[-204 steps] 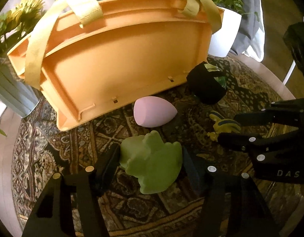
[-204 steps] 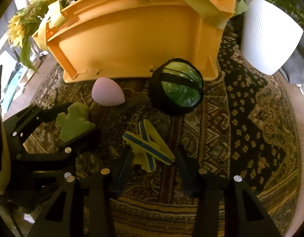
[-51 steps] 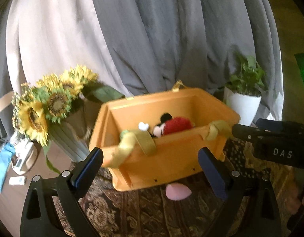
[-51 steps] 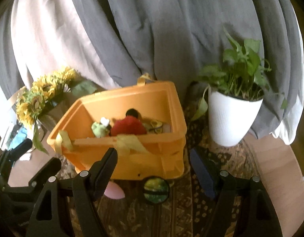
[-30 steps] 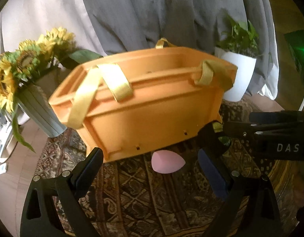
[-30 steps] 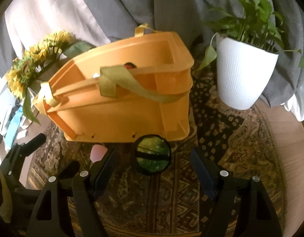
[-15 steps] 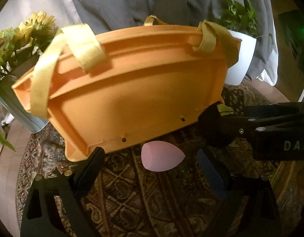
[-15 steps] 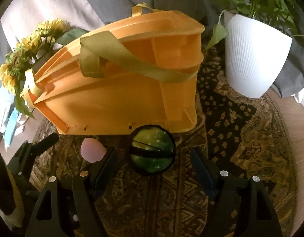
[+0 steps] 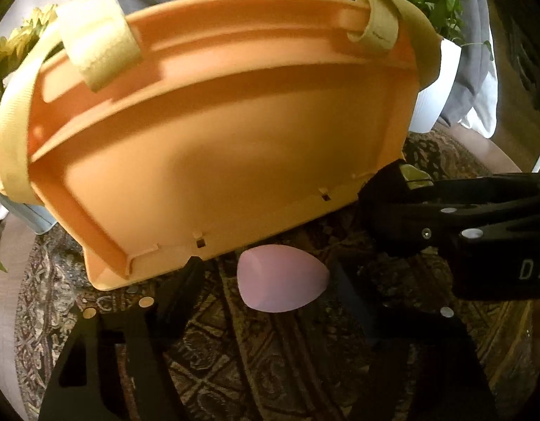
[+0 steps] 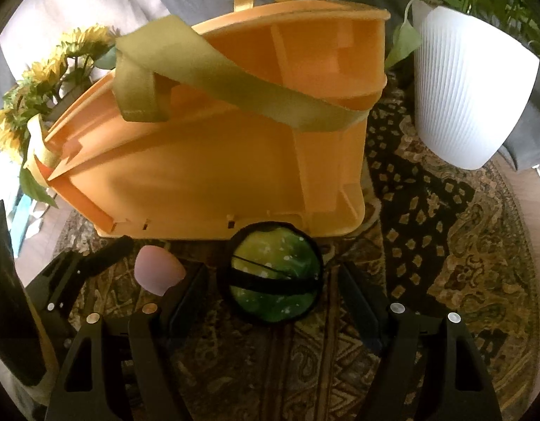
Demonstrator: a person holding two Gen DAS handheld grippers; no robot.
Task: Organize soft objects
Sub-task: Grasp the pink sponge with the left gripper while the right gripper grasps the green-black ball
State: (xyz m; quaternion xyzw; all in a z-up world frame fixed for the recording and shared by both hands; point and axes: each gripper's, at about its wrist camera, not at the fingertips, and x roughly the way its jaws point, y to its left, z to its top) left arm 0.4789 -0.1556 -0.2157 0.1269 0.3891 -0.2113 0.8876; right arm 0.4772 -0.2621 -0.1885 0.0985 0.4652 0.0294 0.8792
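Note:
A pink egg-shaped sponge (image 9: 282, 280) lies on the patterned rug, just in front of the orange basket (image 9: 217, 154). My left gripper (image 9: 266, 291) is open and low, with the sponge between its fingers. A green ball in black straps (image 10: 275, 275) lies by the basket's (image 10: 217, 175) right front corner. My right gripper (image 10: 273, 294) is open around the ball. The sponge also shows in the right wrist view (image 10: 159, 273), with the left gripper (image 10: 91, 270) beside it. The right gripper crosses the left wrist view (image 9: 385, 217).
The basket has yellow webbing handles (image 10: 213, 87). A white ribbed plant pot (image 10: 470, 105) stands at the back right. A vase of sunflowers (image 10: 41, 80) stands at the back left. The round patterned rug (image 10: 445, 263) covers the table.
Both grippers have dropped from above the basket to rug level. The left has closed in around the pink sponge, the right around the green ball. The green toy and yellow-blue toy are no longer on the rug.

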